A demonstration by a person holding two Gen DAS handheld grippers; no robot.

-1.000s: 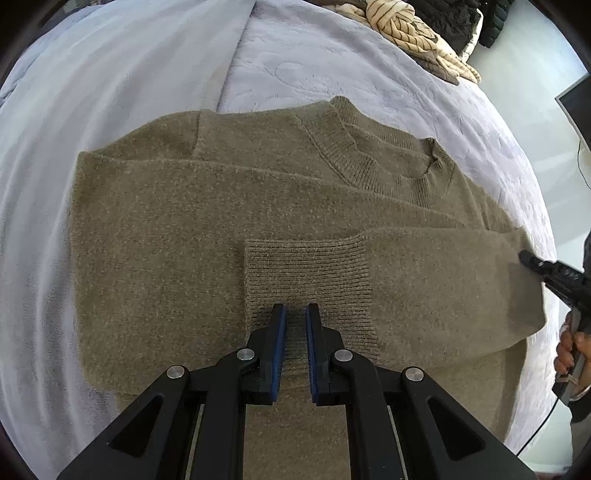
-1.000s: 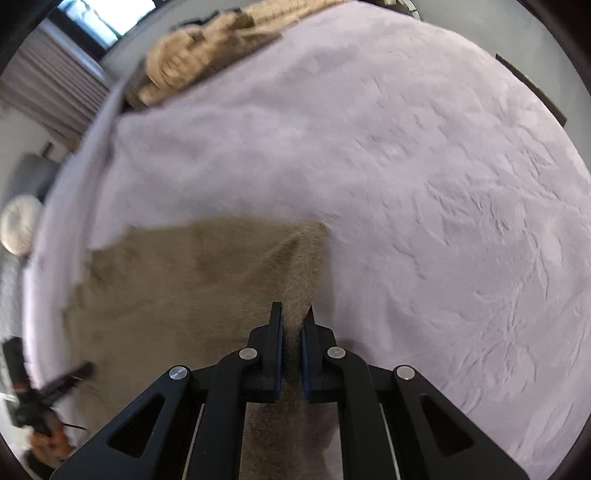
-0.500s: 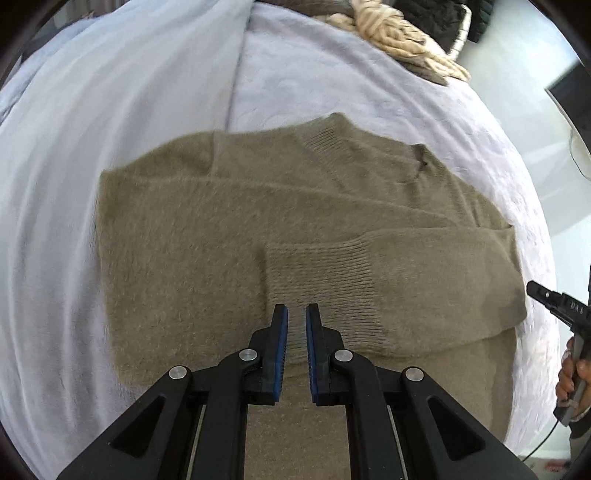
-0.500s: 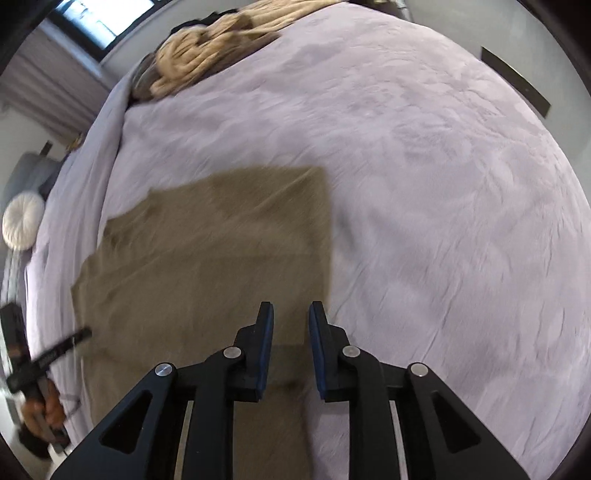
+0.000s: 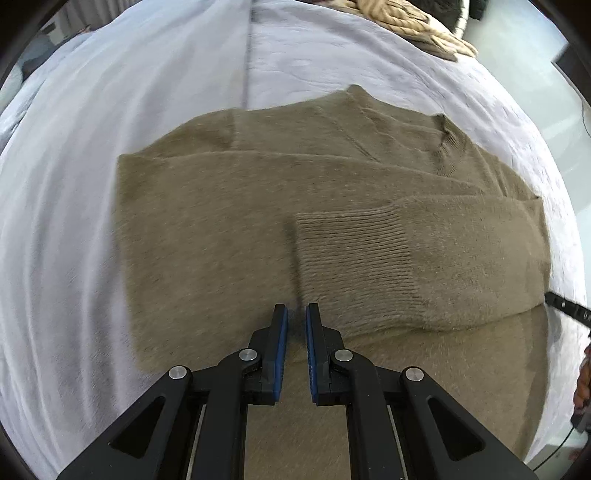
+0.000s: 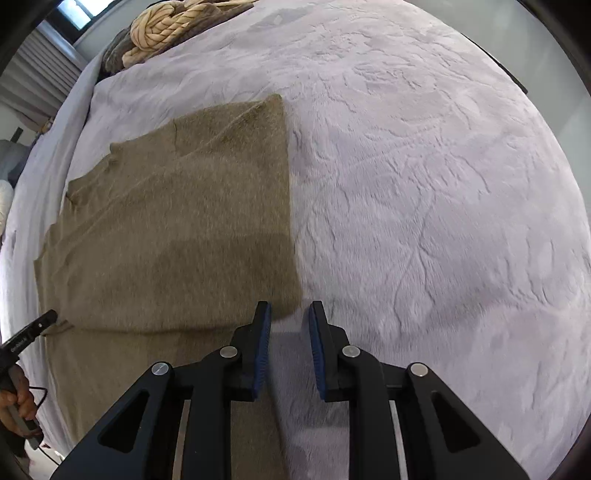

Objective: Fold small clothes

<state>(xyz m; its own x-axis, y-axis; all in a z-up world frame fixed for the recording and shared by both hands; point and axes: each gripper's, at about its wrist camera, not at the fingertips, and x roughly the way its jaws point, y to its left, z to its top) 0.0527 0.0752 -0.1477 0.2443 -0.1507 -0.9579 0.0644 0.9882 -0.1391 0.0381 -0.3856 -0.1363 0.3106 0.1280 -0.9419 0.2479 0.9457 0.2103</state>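
An olive-brown knit sweater (image 5: 229, 221) lies flat on a lilac bedspread (image 5: 332, 55). Both sleeves are folded across the body; the ribbed cuff (image 5: 354, 254) of the top sleeve lies mid-garment. My left gripper (image 5: 296, 314) hovers over the sweater just below the cuff, jaws a narrow gap apart, holding nothing. In the right wrist view the sweater (image 6: 184, 229) fills the left half. My right gripper (image 6: 290, 317) is open and empty above the sweater's folded right edge. The other gripper's tip shows at each view's edge (image 5: 569, 308) (image 6: 35, 330).
A beige cable-knit garment (image 5: 406, 22) and dark clothes lie piled at the far end of the bed; the pile also shows in the right wrist view (image 6: 166, 26). A pale sheet (image 5: 92, 184) covers the bed's left side. Bare bedspread (image 6: 424, 184) stretches right of the sweater.
My right gripper let go of the sweater's edge, opened and lifted back. My left gripper rose and pulled back a little, still narrowly parted. The sweater now lies flat.
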